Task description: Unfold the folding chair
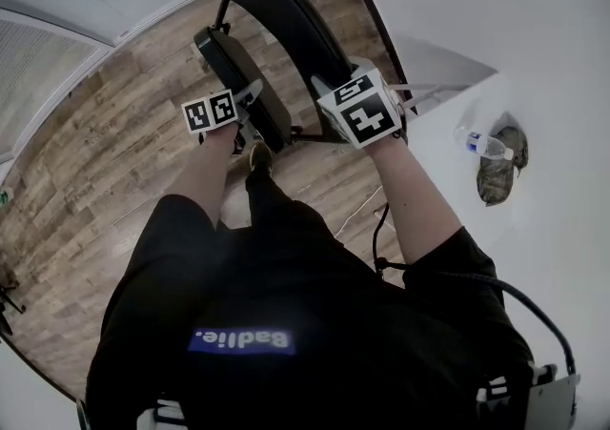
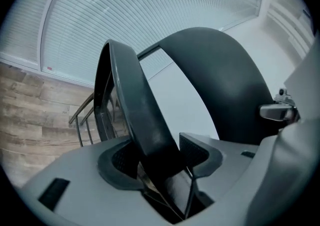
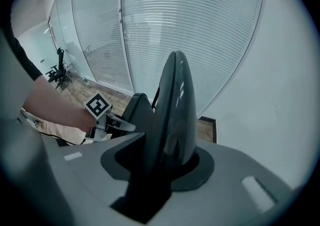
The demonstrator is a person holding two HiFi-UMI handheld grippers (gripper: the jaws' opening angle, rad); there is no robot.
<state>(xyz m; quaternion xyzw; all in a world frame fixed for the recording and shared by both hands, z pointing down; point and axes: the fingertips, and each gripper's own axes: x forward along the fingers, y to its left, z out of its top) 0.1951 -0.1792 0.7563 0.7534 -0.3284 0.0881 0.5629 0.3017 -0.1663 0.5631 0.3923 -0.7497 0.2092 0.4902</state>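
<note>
Presently our left claw (image 2: 157, 156) clamps the seat (image 2: 134, 100) edge and our right claw (image 3: 161, 156) the backrest (image 3: 175, 103) top, one panel each, to spread them. The folding chair (image 1: 286, 26), which we judge part-open, stands on the wooden floor (image 1: 112, 153) beside the counter (image 1: 564, 228) edge.

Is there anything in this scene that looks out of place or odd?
Only a small thing: the clear plastic water bottle seems to lie on its side on the white table, beside the camouflage cap. The black folding chair looks undamaged.
</note>
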